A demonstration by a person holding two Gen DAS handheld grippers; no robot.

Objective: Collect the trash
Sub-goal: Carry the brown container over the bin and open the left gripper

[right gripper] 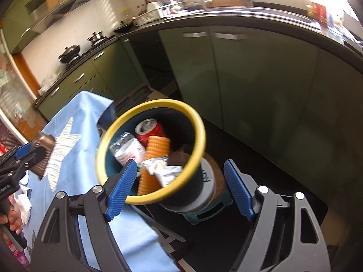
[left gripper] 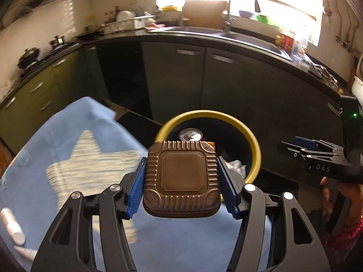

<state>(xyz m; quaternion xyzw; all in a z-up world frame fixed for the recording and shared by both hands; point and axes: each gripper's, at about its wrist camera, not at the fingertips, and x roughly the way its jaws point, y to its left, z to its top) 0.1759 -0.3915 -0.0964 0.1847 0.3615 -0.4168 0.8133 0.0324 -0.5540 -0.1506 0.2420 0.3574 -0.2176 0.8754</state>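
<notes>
— Left wrist view: what is held by the left hand-held gripper point(left gripper: 181, 176)?

— A brown ribbed plastic tray point(left gripper: 181, 176) is clamped between the two blue pads point(left gripper: 136, 195), one pad pressed on each side wall, so the jaws are closed onto it. Its underside is turned toward the camera.

— And where is the tray placed relative to the bin?

— The yellow-rimmed bin point(left gripper: 254, 145) is seen just beyond the tray, toward twelve o'clock, partly hidden by it. A can top point(left gripper: 190, 134) is visible inside, above the tray's far edge. A blue cloth with a pale star point(left gripper: 74, 158) is spread at nine o'clock, over the surface below.

— What is shown from the right wrist?

— The right hand-held gripper point(right gripper: 179, 195) is spread wide, with nothing gripped. The bin point(right gripper: 102, 149) is tilted toward the camera, its rim overlapping the left blue pad point(right gripper: 120, 192); whether they touch cannot be told. Inside are seen a red can point(right gripper: 150, 129), a clear plastic bottle point(right gripper: 126, 147), an orange waffle-textured piece point(right gripper: 156, 147) and a crumpled wrapper point(right gripper: 165, 172). The left hand-held gripper point(right gripper: 34, 151) with the tray point(right gripper: 44, 141) is seen at nine o'clock, over the cloth point(right gripper: 90, 122).
</notes>
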